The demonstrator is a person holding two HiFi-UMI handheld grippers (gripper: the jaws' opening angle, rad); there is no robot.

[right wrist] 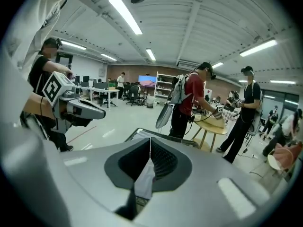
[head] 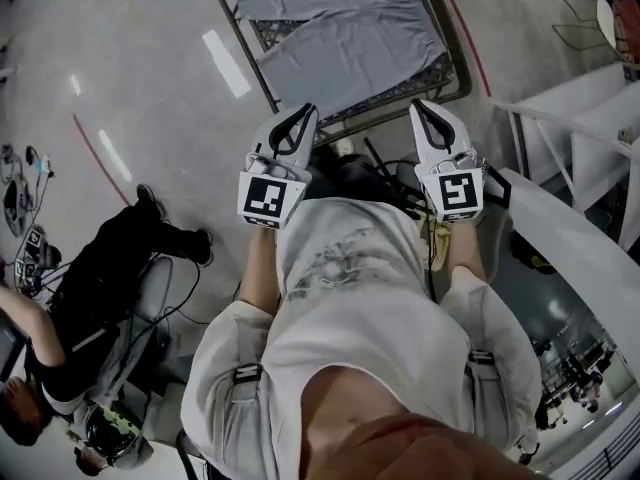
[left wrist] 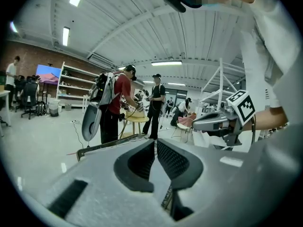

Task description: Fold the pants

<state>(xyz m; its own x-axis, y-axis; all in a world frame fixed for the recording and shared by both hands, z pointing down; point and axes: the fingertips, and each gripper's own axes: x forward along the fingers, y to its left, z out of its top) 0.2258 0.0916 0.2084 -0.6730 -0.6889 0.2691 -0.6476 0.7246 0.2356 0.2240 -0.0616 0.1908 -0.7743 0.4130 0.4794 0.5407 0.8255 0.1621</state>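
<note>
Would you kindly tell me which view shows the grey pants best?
The head view: the grey fabric pants lie spread flat on the dark-framed table, almost fully visible. The right gripper view catches only a pale sliver; the left gripper view shows mostly the table's edge.

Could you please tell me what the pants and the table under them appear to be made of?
The pants: soft matte grey fabric, possibly a light knit, judging by gentle wrinkles. The table: dark frame, likely metal, with a patterned, perforated-looking top.
</note>
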